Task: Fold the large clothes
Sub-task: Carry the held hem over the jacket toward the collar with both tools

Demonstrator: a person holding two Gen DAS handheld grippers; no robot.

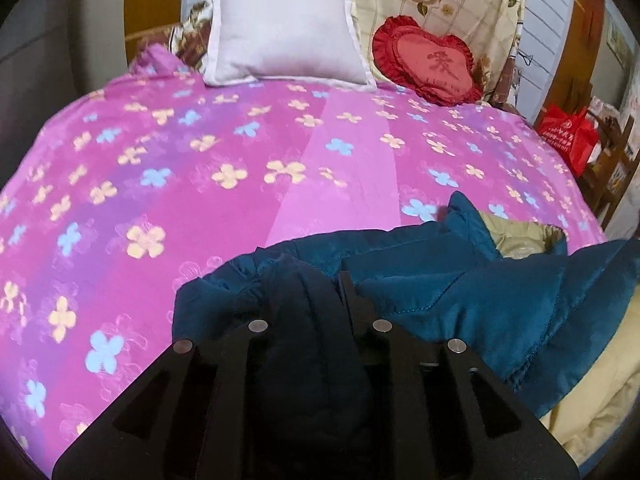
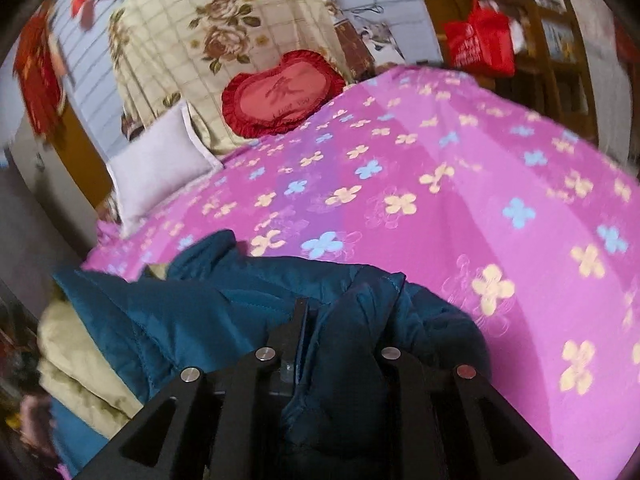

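Blue jacket (image 1: 460, 300) between both grippers' fingers (image 1: 352, 292)

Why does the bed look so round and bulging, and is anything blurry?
Left wrist view: the fisheye lens bows the bedspread into a dome, with dark corners. Right wrist view: same bulge, tilted; bag and wall edges smear, and the jacket by the gripper sits in shadow.

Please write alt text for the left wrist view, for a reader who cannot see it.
The left gripper has a bunched fold of a dark teal quilted coat between its two black fingers, low over a bed with a pink flowered cover. At the head of the bed lie a white pillow and a red heart-shaped cushion.
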